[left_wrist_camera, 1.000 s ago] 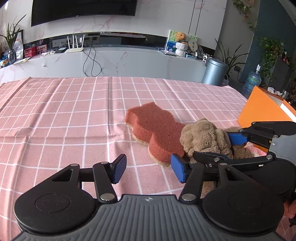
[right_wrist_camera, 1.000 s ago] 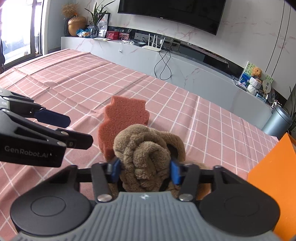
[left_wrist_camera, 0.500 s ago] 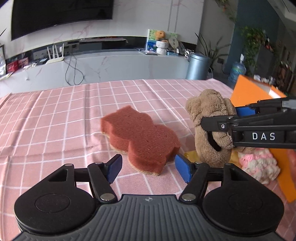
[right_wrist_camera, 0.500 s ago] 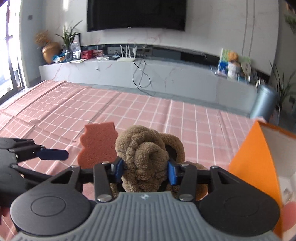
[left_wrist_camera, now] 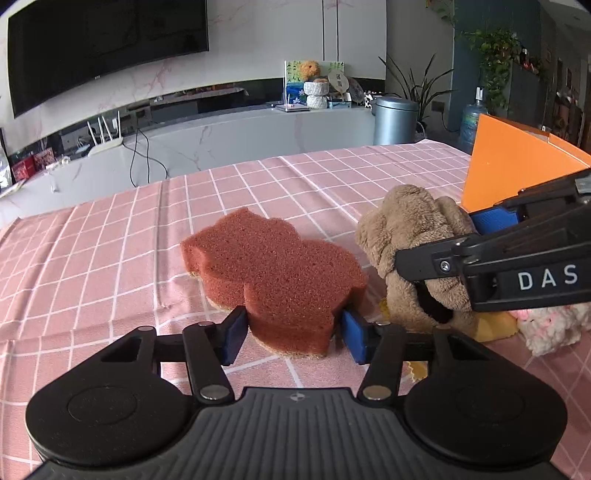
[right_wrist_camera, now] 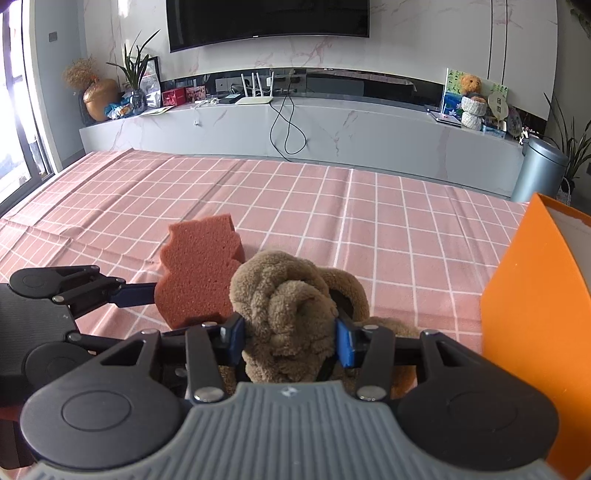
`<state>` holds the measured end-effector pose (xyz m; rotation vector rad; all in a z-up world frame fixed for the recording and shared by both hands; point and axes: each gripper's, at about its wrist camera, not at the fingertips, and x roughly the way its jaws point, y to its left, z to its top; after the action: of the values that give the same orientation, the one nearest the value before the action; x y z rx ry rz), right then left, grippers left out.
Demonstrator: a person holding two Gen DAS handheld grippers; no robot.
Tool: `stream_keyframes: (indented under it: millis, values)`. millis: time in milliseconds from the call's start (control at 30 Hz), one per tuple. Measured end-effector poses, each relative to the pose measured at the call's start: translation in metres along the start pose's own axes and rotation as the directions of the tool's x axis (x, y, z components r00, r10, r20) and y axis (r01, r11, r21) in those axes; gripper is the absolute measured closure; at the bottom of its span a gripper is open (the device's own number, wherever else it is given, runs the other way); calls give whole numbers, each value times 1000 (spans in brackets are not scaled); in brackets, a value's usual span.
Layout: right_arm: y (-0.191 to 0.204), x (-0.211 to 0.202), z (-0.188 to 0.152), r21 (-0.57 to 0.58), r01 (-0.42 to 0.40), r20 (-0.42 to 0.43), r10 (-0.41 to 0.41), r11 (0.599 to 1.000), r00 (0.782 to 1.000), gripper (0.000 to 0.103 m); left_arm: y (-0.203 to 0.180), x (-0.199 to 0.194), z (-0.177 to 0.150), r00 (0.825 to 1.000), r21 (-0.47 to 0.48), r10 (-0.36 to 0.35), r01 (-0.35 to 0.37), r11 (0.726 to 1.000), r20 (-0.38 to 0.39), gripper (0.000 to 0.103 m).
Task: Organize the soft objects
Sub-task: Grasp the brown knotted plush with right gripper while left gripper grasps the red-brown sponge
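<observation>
Closest in, the left tool [left_wrist_camera: 290, 334] has its two blue pads straddling the near lobe of the wavy-edged, rust-red foam sponge [left_wrist_camera: 273, 269], which lies flat on the counter with its pink grid-checked cloth [left_wrist_camera: 110, 251]. The jaws have just been closing, and the sponge is right between them. The left pad looks to be meeting the foam while a sliver of gap shows at the right one, so this reads as a grip about to land, not one made. Coming in low along the sponge's long axis makes sense: the narrow waist gives the pads something to bite.

Just beside it, the right tool [right_wrist_camera: 290, 338] is pinching the knotted, tan plush fabric toy [right_wrist_camera: 288, 306]. Both blue pads are sunk into the pile, and the toy stands upright in the grip, its top above the sponge. Soft stuff like this compresses, so a deep squeeze is likely what keeps it from slipping.

Under and behind the toy, a yellow scrap [left_wrist_camera: 495, 325] and a fluffy white-and-pink knit piece [left_wrist_camera: 554, 328] wait on the cloth.

Further right stands the orange open box [right_wrist_camera: 532, 314], probably where the toy is headed. Beyond the counter, the pale marble media shelf [right_wrist_camera: 332, 125] and the dark wall-mounted screen [right_wrist_camera: 266, 18] close the scene.
</observation>
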<state>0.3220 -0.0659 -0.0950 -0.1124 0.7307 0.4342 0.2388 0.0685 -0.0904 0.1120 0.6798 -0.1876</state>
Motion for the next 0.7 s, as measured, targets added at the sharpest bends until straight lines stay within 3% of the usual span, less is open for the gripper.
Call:
stream_keyframes:
  millis: [400,700]
  values:
    - [4,-11,0,-24,21,30,-20,999,999,56,-1,-31,0,998,-42,29,-27,999,51,46]
    - [8,-51,4,-26,24,115,-21,999,993,56,-5,-72,13,993,-66,41,-34,997,112,46]
